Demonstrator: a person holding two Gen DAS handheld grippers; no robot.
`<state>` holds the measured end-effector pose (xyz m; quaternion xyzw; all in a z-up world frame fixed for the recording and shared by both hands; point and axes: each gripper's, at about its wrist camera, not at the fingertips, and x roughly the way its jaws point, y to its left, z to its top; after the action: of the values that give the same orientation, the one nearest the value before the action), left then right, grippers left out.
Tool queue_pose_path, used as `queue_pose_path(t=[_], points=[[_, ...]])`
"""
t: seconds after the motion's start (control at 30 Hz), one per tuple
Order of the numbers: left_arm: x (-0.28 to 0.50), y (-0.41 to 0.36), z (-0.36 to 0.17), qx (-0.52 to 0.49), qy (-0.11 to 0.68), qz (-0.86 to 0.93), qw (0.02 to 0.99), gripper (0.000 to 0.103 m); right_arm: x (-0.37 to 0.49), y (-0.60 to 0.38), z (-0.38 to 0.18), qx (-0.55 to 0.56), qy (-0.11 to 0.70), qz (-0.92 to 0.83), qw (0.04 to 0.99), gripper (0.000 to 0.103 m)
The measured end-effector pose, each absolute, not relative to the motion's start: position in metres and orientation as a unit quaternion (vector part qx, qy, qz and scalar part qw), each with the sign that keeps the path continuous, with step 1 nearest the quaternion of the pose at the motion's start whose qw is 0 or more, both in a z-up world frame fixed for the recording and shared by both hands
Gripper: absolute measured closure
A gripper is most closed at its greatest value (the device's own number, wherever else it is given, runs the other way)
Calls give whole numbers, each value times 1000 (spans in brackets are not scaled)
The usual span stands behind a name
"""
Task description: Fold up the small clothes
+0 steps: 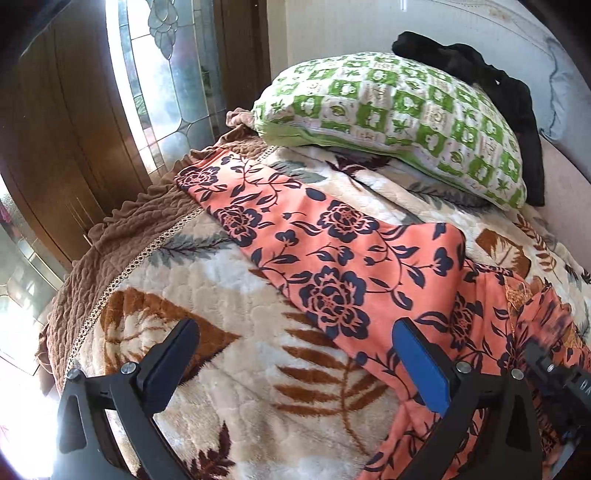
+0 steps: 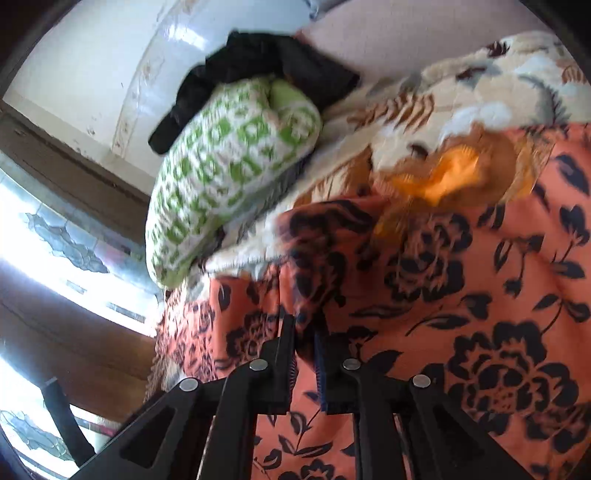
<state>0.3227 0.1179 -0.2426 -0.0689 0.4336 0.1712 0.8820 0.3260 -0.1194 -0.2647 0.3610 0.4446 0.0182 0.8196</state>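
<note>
On the bed (image 1: 207, 398), over a plush cream blanket printed with brown and grey leaves, lies the coral garment (image 1: 332, 266) with its dark navy flower pattern. In the left wrist view it stretches as a long band from the brown ruffled bedspread edge (image 1: 122, 236) at the upper left down toward the lower right, where it bunches into folds. The left hand-held gripper (image 1: 295, 365) hovers above the blanket with its jaws spread wide and nothing between them; its black finger (image 1: 173, 358) is over bare blanket, and its blue-padded finger (image 1: 421, 365) is over the near edge of the garment, though whether it touches the cloth I cannot tell. At the lower right edge of that view a blurred black piece of the other tool shows against the coral fabric.

From the right wrist view, the right hand-held gripper (image 2: 304, 332) has its jaws nearly together, pinching a raised fold of the coral garment (image 2: 461, 314), which fills most of the lower right of the picture. The picture is smeared by motion. A blurred orange patch (image 2: 454, 177) sits at the top of the cloth; what it is I cannot tell.

Toward the head of the bed rests a green-and-white checked pillow (image 1: 406, 122), with a black cloth (image 1: 480, 74) draped behind it against the pale headboard (image 1: 461, 29). Wooden panels and a leaded glass window (image 1: 166, 74) stand beyond the bed.
</note>
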Motion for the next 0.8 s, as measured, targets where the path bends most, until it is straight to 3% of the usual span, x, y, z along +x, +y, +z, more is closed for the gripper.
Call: queue_pose_path(t=[0.03, 0.07, 0.1, 0.13, 0.4, 0.47, 0.53, 0.67, 0.73, 0.8], points=[[324, 122, -243, -73, 435, 175, 880, 0, 327, -107, -273, 357, 469, 33, 807, 67], [324, 126, -243, -79, 438, 176, 878, 0, 326, -97, -282, 355, 489, 52, 795, 38], [325, 129, -244, -87, 440, 176, 876, 0, 324, -91, -286, 358, 497, 73, 787, 26], [325, 132, -244, -94, 442, 174, 875, 0, 318, -89, -287, 362, 495, 89, 785, 22], [325, 119, -243, -97, 449, 143, 877, 0, 269, -164, -240, 339, 419, 17, 842, 25], [326, 114, -243, -93, 450, 137, 878, 0, 256, -202, -233, 339, 398, -39, 851, 40], [327, 110, -245, -90, 452, 135, 877, 0, 244, -244, -230, 338, 388, -103, 851, 49], [330, 100, -251, -83, 464, 128, 873, 0, 220, -324, -251, 348, 407, -207, 819, 51], [331, 95, -254, -75, 469, 126, 871, 0, 207, -351, -274, 383, 423, -215, 792, 70], [332, 90, -256, -69, 473, 124, 870, 0, 200, -360, -269, 405, 412, -196, 792, 70]])
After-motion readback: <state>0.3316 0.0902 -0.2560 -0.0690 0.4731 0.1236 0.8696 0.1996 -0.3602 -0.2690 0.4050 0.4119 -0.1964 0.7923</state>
